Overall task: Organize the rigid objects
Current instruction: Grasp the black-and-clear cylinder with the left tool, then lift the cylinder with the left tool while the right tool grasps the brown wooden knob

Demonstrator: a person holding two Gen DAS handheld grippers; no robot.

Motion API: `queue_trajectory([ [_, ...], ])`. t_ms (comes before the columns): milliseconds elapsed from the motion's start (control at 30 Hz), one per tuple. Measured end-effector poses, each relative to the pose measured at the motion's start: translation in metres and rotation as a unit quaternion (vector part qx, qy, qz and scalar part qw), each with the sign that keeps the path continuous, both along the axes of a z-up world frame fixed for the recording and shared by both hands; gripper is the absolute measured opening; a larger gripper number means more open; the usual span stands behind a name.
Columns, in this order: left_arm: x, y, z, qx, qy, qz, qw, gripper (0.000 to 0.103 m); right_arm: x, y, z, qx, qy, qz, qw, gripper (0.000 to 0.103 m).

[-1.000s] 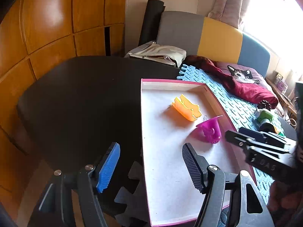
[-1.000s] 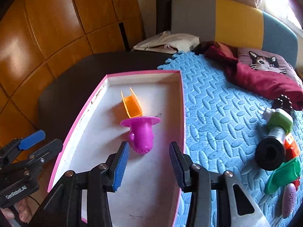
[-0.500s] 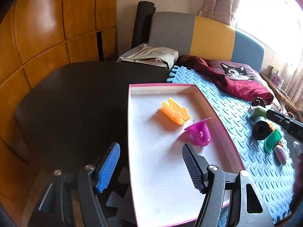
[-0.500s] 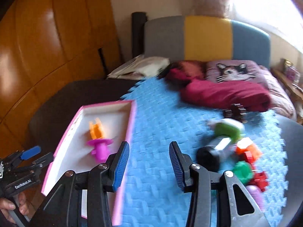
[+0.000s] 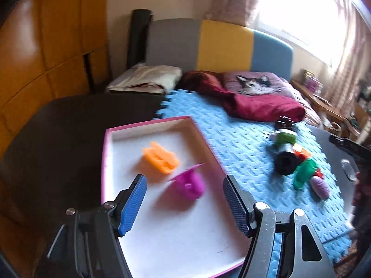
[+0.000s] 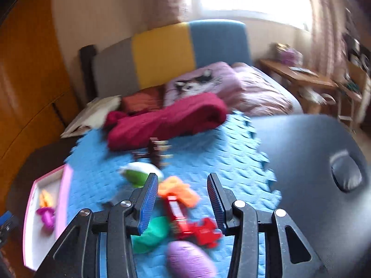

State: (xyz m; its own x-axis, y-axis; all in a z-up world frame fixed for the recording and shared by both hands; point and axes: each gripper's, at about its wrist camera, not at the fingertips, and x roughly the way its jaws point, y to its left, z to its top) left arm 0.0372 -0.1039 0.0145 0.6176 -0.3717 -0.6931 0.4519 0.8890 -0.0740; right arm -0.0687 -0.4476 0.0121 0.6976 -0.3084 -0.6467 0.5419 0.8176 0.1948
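Right gripper [image 6: 183, 199], jaws released, above the red toy [image 6: 185, 220] (on the blue mat [image 6: 208, 153]), which lies between them. Left gripper [image 5: 185, 199], jaws released, over the pink tray [image 5: 162, 121] holding the magenta piece [image 5: 189, 185].

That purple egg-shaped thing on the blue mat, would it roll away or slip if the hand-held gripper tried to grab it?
Probably a bit of both. The purple egg looks rounded and smooth, so it may squirt out from flat pads. It lies on the blue mat, whose ridged foam should slow any rolling. It looks like hard plastic, likely light, though blur hides details.
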Motion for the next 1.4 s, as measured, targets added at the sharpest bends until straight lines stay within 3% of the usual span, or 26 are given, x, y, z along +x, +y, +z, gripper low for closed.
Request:
queue_trajectory([
  [167, 0.005, -0.049, 0.0, 0.003, 0.015, -0.056, 0.9983, 0.069, -0.013, -0.031, -0.017, 0.069, -0.01, -0.04, 0.997, 0.044],
  [300, 0.015, -0.091, -0.003, -0.004, 0.043, -0.097, 0.9944, 0.069, -0.014, -0.033, -0.017, 0.086, -0.016, -0.035, 0.996, 0.044],
  [533, 0.031, -0.166, -0.012, 0.016, 0.067, -0.169, 0.9832, 0.069, -0.013, -0.031, -0.017, 0.1, -0.022, -0.025, 0.994, 0.044],
  [800, 0.052, -0.227, -0.036, 0.044, 0.114, -0.222, 0.9672, 0.068, -0.009, -0.026, -0.017, 0.1, -0.018, -0.01, 0.995, 0.044],
  [933, 0.055, -0.249, -0.05, 0.063, 0.136, -0.257, 0.9547, 0.067, -0.007, -0.025, -0.017, 0.1, -0.015, -0.006, 0.995, 0.044],
  [1100, 0.057, -0.264, -0.072, 0.094, 0.156, -0.286, 0.9408, 0.051, -0.007, -0.025, -0.018, 0.101, -0.014, -0.006, 0.995, 0.044],
  [1267, 0.058, -0.248, -0.075, 0.055, 0.162, -0.269, 0.9478, 0.05, -0.007, -0.027, -0.019, 0.101, -0.012, -0.009, 0.995, 0.044],
  [1300, 0.057, -0.244, -0.074, 0.049, 0.161, -0.265, 0.9494, 0.044, -0.007, -0.027, -0.02, 0.103, -0.011, -0.009, 0.995, 0.044],
  [1400, 0.053, -0.228, -0.069, 0.038, 0.155, -0.239, 0.9579, 0.044, -0.007, -0.028, -0.021, 0.104, -0.008, -0.01, 0.994, 0.044],
])
